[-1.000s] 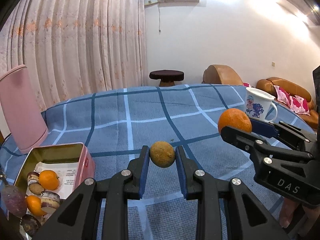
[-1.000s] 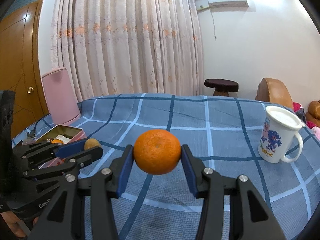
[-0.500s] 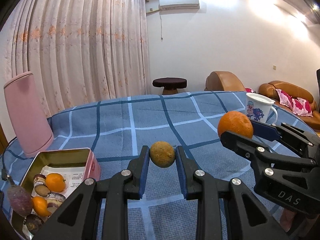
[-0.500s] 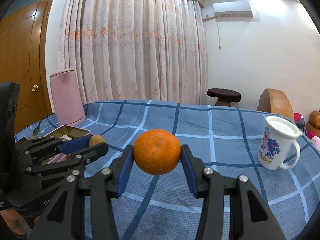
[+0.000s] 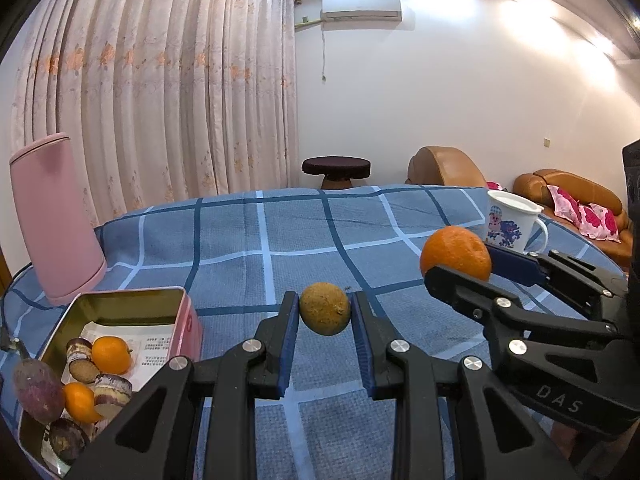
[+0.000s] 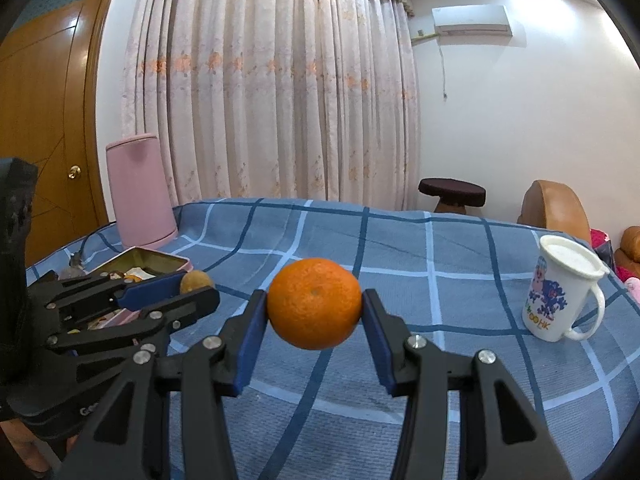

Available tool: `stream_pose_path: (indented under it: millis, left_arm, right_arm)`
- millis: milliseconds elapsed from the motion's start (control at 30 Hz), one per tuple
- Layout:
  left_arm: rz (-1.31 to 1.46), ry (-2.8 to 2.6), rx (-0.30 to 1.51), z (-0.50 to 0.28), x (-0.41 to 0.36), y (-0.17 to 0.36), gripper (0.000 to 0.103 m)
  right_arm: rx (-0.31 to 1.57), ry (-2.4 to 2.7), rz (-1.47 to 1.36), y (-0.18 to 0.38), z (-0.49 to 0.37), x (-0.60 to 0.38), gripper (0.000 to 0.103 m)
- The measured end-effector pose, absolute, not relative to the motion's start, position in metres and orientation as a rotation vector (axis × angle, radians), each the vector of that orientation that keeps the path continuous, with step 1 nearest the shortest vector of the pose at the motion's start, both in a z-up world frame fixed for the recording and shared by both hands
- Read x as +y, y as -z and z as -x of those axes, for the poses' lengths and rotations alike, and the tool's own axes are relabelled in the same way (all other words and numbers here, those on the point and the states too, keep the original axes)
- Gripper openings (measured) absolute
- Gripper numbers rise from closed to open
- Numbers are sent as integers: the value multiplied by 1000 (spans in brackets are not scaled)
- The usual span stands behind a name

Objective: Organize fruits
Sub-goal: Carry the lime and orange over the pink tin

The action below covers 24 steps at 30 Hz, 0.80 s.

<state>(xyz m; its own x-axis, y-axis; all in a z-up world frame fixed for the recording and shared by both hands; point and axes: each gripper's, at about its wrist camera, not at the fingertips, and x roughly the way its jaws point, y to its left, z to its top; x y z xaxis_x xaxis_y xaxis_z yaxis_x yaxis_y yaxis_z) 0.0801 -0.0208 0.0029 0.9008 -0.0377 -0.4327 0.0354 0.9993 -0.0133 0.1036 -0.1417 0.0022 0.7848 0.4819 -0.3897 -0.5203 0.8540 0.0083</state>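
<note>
The left gripper (image 5: 325, 310) is clamped on a small brown fruit (image 5: 325, 308), lifted above the blue checked tablecloth (image 5: 256, 252). Beside it, the right gripper (image 6: 315, 310) grips a tangerine (image 6: 315, 303). An open tin (image 5: 120, 304) of fruit sits left; a white mug (image 6: 560, 300) stands farther right.

The right gripper (image 5: 456, 258) body reads "DAS"; the white mug (image 6: 560, 290) shows letters ending "HK".
</note>
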Motion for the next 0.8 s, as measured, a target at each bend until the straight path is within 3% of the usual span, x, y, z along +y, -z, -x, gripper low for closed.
stream_pose_path:
  millis: [800]
  left_arm:
    - [17,-198,474,-24,80,-23,28]
  right_arm:
    - [422,-823,122,-34,-84,-25,50]
